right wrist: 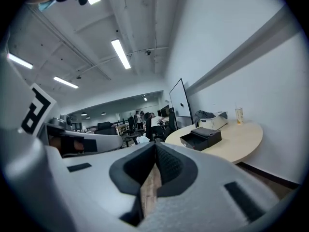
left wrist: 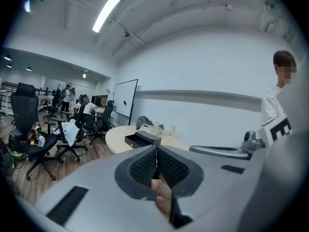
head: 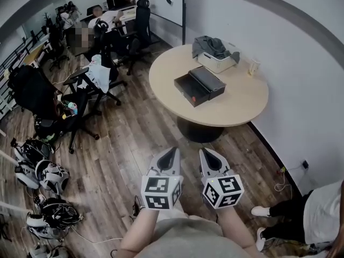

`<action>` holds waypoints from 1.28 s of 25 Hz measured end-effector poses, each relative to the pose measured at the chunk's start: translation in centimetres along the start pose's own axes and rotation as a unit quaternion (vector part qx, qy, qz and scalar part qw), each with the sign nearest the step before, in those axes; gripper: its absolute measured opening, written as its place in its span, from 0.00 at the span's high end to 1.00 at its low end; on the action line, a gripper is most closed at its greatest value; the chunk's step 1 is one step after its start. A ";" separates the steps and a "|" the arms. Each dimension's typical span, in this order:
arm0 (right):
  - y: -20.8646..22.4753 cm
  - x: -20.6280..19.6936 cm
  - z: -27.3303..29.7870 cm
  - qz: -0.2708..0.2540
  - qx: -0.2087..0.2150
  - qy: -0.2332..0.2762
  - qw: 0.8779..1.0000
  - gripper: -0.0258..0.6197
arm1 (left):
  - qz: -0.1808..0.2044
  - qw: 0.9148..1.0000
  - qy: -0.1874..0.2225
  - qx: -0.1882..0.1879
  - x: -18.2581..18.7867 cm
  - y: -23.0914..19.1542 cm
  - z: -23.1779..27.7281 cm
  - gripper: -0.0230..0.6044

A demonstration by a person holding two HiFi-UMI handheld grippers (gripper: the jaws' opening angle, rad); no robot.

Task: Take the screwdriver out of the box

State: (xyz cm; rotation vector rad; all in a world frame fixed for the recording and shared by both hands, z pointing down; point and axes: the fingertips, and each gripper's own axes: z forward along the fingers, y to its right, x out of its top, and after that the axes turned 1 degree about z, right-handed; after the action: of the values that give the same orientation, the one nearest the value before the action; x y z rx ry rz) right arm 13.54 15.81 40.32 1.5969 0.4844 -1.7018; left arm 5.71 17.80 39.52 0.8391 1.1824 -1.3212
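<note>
Head view steeply down from standing height, gripper views near level, all sharing distant round table (head: pixel 242 101) and box (head: pixel 192 88)

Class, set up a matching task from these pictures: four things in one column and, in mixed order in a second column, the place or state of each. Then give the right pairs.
Column A
1. black box
2. grey cloth
3. cup
4. left gripper

Column B
a. heaped on the white bin
b. shut, held above the wooden floor
c. near the middle of the round table
d. at the table's edge, next to the wall

Pairs: 1-c, 2-a, 3-d, 4-b
</note>
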 end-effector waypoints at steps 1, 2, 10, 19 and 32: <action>0.2 -0.1 0.2 0.004 -0.002 -0.001 1.000 0.96 | -0.001 1.000 -0.001 0.001 -0.1 -0.2 0.2 0.96; 0.3 -0.3 0.4 0.005 -0.003 -0.002 1.000 0.96 | -0.003 1.000 -0.001 0.000 -0.1 -0.5 0.5 0.96; 3.0 -0.3 5.3 -0.002 -0.013 -0.015 1.000 0.96 | -0.022 1.000 -0.011 -0.008 -0.3 -3.7 6.1 0.96; 6.0 1.8 15.3 -0.029 -0.017 -0.028 0.999 0.96 | -0.026 0.999 -0.036 -0.023 1.1 -8.9 15.4 0.96; 10.7 3.7 28.6 -0.022 -0.063 -0.040 0.997 0.96 | -0.009 0.996 -0.047 -0.072 5.9 -15.8 27.4 0.96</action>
State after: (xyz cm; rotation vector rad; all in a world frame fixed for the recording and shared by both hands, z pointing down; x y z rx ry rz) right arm 1.93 -12.47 43.39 1.4329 0.5784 -1.7260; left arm -6.12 -11.84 43.21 0.6564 1.1982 -1.2605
